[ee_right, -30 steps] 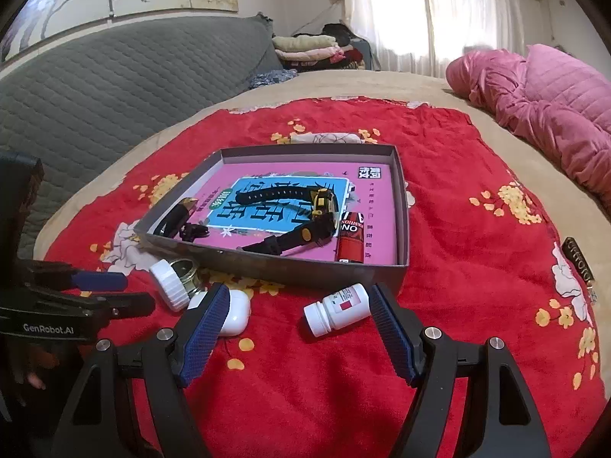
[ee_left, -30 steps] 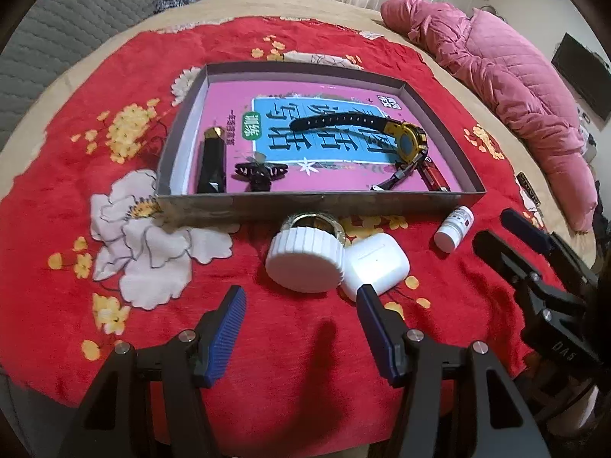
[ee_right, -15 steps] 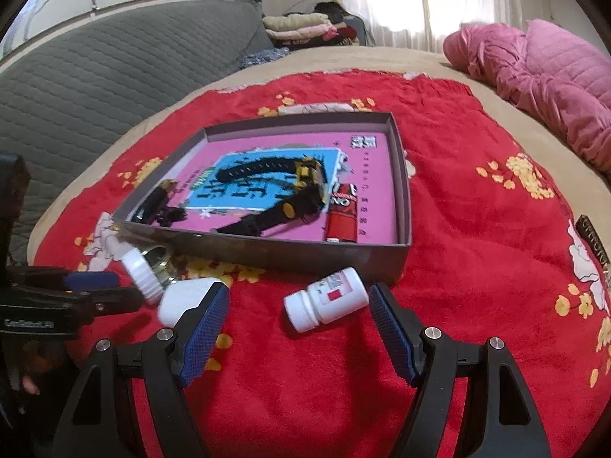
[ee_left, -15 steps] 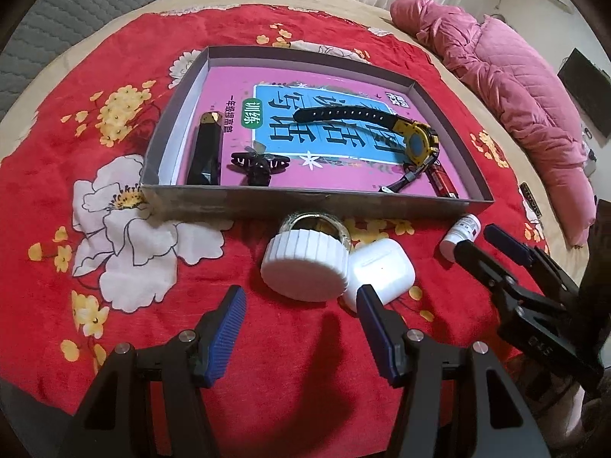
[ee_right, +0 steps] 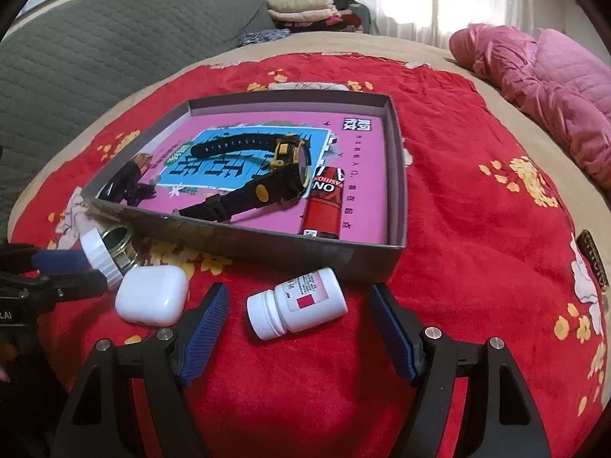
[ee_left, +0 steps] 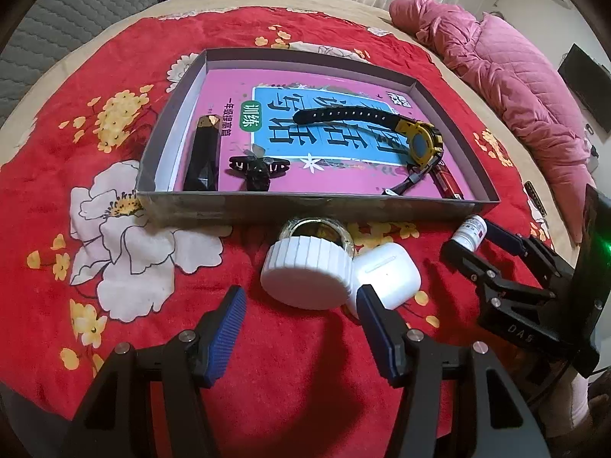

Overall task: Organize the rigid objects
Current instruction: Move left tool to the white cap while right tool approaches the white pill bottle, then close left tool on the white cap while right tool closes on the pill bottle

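The white pill bottle [ee_right: 298, 302] lies on its side on the red cloth [ee_right: 477, 229], at 6 o'clock from the grey box [ee_right: 267, 248], between the right gripper [ee_right: 301, 328]'s wide-spread fingers. Being round, it could roll away if one pad touches first. The left gripper [ee_left: 298, 320], equally wide, faces the white-lidded jar [ee_left: 305, 271].

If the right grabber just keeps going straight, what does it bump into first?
Most likely the small white pill bottle, lying on its side on the red cloth just ahead of the open right gripper. Behind it stands the grey box's wall.
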`<action>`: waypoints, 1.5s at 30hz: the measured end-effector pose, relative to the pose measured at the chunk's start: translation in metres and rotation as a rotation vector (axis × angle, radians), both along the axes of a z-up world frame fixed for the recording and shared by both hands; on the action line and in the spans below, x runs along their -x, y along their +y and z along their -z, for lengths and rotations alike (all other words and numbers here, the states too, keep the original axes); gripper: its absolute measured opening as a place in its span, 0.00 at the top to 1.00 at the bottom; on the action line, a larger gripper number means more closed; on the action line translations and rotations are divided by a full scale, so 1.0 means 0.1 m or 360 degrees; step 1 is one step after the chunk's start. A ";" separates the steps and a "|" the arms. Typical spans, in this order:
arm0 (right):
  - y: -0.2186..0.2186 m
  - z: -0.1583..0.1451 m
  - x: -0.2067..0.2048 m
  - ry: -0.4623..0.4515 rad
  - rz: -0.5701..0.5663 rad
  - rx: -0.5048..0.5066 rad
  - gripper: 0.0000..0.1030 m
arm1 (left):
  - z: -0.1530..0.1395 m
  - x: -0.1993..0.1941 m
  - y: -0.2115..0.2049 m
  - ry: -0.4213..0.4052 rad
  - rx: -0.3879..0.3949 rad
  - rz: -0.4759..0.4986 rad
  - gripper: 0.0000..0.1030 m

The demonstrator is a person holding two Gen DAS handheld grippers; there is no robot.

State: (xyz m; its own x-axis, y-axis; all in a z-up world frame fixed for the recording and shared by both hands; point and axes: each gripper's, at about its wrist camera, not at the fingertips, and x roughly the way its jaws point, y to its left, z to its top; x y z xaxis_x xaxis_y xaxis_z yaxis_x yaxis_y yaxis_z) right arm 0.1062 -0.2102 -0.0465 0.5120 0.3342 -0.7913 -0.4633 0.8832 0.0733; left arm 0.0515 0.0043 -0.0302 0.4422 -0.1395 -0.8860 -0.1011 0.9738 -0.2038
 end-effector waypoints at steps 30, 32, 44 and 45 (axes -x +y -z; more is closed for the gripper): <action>0.07 0.05 -0.02 0.0082 -0.0110 -0.0099 0.50 | 0.11 -0.09 0.06 -0.0017 0.0061 -0.0024 0.42; 0.06 0.05 -0.03 0.0089 -0.0103 -0.0111 0.50 | 0.11 -0.09 0.08 -0.0023 0.0084 -0.0026 0.42; -0.05 -0.03 -0.07 0.0122 -0.0043 -0.0262 0.50 | 0.08 -0.07 0.10 -0.0071 0.0135 0.0008 0.51; -0.06 -0.04 -0.07 0.0122 -0.0040 -0.0274 0.50 | 0.07 -0.06 0.10 -0.0073 0.0136 0.0010 0.51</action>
